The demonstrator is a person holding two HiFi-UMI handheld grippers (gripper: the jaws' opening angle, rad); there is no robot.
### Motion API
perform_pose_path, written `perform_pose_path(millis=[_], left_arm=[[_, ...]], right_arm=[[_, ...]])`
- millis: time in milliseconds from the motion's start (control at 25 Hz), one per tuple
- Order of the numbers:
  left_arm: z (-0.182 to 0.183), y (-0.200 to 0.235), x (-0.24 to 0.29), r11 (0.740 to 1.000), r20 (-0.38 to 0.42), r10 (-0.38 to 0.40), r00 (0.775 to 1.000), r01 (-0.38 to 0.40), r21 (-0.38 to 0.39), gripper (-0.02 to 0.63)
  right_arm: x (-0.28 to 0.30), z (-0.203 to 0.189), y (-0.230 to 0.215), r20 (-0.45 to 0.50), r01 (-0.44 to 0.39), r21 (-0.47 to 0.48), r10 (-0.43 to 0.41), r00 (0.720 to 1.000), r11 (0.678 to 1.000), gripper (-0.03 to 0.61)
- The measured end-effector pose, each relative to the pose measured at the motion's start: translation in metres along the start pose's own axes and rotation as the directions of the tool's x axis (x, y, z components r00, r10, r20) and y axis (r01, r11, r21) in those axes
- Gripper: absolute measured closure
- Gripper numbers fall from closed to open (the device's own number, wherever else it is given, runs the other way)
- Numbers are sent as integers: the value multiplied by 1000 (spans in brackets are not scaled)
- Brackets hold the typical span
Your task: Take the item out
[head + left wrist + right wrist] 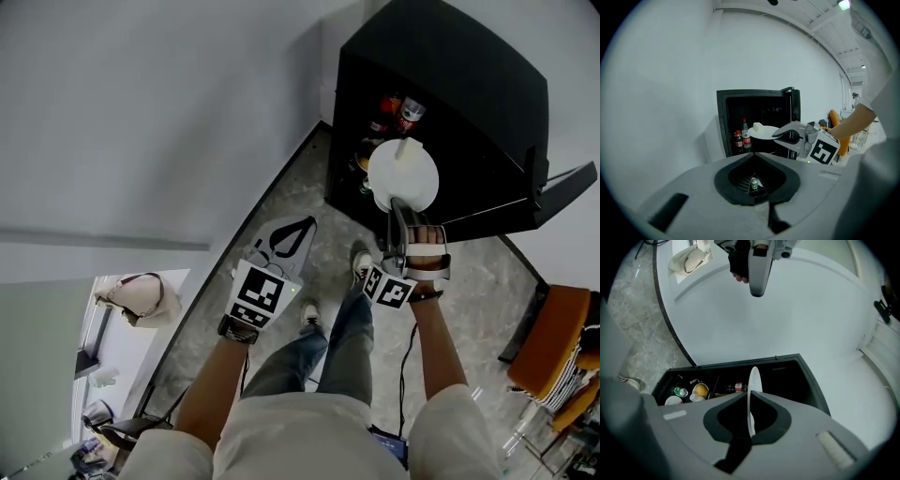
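A white plate (403, 173) carrying a white block (405, 148) hangs level in front of the open black fridge (450, 75). My right gripper (396, 204) is shut on the plate's near rim. In the right gripper view the plate (753, 380) stands edge-on between the jaws of that gripper (750, 397). From the left gripper view I see the plate (764, 132), its block (757, 126) and the right gripper (780, 134) before the fridge (726, 122). My left gripper (305, 223) is shut and empty, left of the fridge; its tips (753, 155) meet.
Cola bottles (398, 112) stand on a fridge shelf. A green can (680, 391), a yellow fruit (700, 391) and a bowl lie lower inside. The fridge door (562, 183) swings out at right. An orange chair (562, 328) is beyond it. White wall at left.
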State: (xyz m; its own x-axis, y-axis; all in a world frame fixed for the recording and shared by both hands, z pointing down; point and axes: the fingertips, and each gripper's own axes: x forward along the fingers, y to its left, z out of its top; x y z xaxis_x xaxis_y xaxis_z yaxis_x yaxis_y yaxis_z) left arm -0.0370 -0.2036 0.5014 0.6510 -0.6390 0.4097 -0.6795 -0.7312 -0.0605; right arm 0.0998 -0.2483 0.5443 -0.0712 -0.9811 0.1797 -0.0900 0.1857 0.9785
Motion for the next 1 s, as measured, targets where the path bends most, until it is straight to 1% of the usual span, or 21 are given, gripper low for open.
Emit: perform_pose_path(millis=[240,640,800,1000], left_arm=[[23,-5,-15,1000,23,-4,1000,4,24,611],[70,-29,-51,998,86,-31,996,25,66,611],[87,-43,-59,995,106,-58,993,48,88,611],[106,-58,-67,991,136,-78,988,63,114,611]], right_arm=[[-27,10,-33,30,23,-8,-23,999,1000,561],[-84,19,-98,27,60,34,-61,998,998,561],[-105,23,-118,40,36,27,-37,998,999,561],[-134,26,-133,59,11,5,-11,998,1000,560]])
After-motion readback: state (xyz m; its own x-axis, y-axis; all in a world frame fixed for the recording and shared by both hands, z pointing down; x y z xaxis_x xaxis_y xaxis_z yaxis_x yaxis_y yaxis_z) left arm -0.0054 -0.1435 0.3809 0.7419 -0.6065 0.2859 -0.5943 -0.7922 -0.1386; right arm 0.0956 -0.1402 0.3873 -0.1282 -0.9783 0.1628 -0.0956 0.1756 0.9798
